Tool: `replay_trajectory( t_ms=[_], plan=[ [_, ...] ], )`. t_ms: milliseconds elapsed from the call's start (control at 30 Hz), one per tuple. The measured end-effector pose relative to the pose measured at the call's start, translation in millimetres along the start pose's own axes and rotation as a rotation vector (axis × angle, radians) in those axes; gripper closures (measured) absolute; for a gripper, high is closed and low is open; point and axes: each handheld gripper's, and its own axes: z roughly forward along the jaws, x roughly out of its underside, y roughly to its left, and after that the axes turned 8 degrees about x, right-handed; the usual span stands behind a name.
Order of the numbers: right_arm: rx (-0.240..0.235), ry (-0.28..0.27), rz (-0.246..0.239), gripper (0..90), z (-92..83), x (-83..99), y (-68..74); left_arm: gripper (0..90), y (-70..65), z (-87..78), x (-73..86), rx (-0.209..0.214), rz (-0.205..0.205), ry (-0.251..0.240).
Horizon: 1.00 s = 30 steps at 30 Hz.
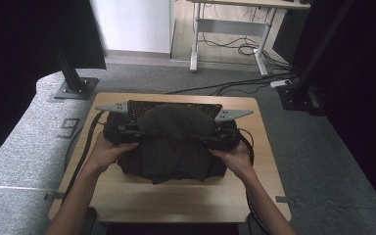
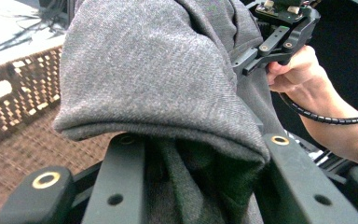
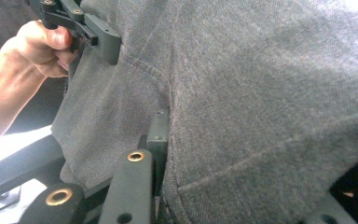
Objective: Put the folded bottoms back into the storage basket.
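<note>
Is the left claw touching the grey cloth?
Touching. In the left gripper view, the grey cloth is pinched between the left claw jaws and drapes over them.

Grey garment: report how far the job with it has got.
Done: both hand-held grippers, left and right, are clamped on the grey garment. In hand: it hangs bunched between them, above the wicker basket. Left: it rests neither in the basket nor flat on the table.

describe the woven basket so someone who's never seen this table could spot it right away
Start at the small wooden table in the middle of the grey carpet. At its far edge, behind the dark grey garment held between the left tool and the right tool, sits the woven basket. Its brown open-weave lattice sets it apart from the plain cloth draped over it.
</note>
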Motion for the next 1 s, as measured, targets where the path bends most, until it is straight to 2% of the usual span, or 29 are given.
replay_trajectory(
  t_ms=[200, 367, 567, 667, 767, 1000],
  plan=[
    [0.036, -0.021, -0.014, 65.4, 7.4, -17.5, -12.1, 64.8, 13.5, -2.1, -18.6, -0.029, 0.029, -0.006],
    [0.067, -0.024, -0.017, 65.5, 15.5, -26.8, -24.9, 64.8, 27.2, 0.0, -26.9, -0.047, 0.057, -0.011],
    [0.126, -0.026, -0.021, 65.6, 27.5, -32.2, -40.5, 64.9, 46.6, 7.4, -32.5, -0.081, 0.081, -0.016],
    [0.149, -0.02, -0.014, 65.7, 34.1, -32.0, -49.3, 64.8, 59.0, 12.6, -32.2, -0.091, 0.086, -0.014],
    [0.165, -0.013, -0.006, 65.7, 42.3, -29.1, -57.4, 64.8, 71.1, 15.9, -29.3, -0.084, 0.085, -0.008],
    [0.187, 0.014, 0.015, 65.7, 65.9, -12.0, -70.1, 64.7, 95.1, 24.0, -12.9, -0.099, 0.057, 0.024]
  ],
)
